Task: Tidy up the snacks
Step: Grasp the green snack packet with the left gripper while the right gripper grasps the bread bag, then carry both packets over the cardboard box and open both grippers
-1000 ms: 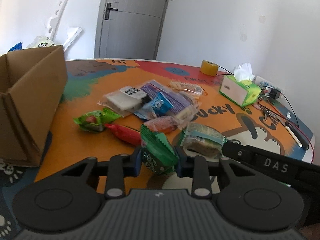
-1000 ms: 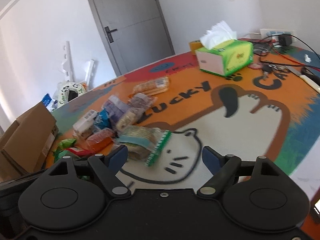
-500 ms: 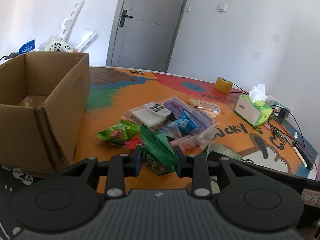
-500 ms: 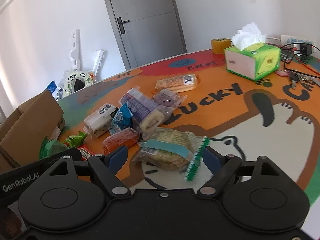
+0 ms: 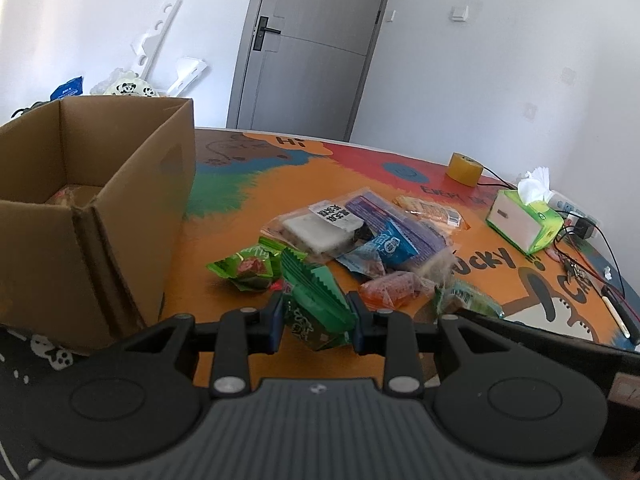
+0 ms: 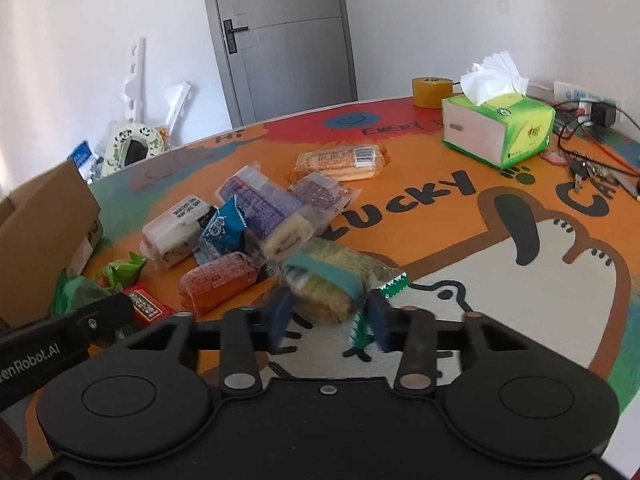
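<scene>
On the printed table [image 5: 248, 196] an open cardboard box [image 5: 120, 208] stands left of the snack pile [image 6: 256, 216]. The right gripper [image 6: 330, 316] has just been closing, its jaws now pressing a green-banded cake pack [image 6: 336, 276]. The left gripper [image 5: 316, 322] pinches a green packet [image 5: 316, 308], lifted near the box

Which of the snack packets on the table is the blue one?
The small blue packet in the middle of the pile, leaning on the purple roll cake; it alone has a bright blue wrapper with white lettering.
</scene>
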The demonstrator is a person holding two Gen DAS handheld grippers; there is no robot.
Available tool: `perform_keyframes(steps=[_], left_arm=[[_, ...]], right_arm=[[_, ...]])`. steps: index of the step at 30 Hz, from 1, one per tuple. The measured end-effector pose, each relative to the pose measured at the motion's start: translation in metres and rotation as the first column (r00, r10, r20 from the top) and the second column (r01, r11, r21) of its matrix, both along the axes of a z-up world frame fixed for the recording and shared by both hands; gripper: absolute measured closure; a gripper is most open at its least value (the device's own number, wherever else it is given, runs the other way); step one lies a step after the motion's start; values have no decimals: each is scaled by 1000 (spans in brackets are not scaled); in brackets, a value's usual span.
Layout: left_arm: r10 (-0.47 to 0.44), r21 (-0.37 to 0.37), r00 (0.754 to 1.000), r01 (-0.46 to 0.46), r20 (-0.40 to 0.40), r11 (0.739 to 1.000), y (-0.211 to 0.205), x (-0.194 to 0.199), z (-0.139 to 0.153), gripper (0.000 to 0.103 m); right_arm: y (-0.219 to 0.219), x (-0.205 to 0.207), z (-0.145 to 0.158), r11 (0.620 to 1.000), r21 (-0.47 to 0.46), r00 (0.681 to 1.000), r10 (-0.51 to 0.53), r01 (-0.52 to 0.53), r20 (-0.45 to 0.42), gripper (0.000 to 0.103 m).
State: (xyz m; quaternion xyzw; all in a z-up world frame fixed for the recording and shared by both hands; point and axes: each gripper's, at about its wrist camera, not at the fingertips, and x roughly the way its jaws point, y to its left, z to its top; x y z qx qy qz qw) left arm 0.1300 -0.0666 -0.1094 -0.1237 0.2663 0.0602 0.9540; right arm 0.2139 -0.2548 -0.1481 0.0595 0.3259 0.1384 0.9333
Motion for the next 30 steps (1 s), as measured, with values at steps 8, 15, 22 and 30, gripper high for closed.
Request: perform_keyframes(steps=[8,15,22,30], left_arm=[[1,18,1000,-1,13,1000,-2,-5,5,72],[6,14,1000,-6,13,1000,1,-8,5,72],[6,0,1000,-6,17,1000,5,-8,6,72],[-3,22,998,2,62,1000,8,-11,25,72]], right_arm=[[-13,-12,3,998,56,1000,16,-18,24,98],[-28,-22,7,996,83,998,10,-15,55,101],[-42,-30,13,993,122,997,-9,-1,77,102],[-36,-34,31,989,148,992,7,-25,124,102]])
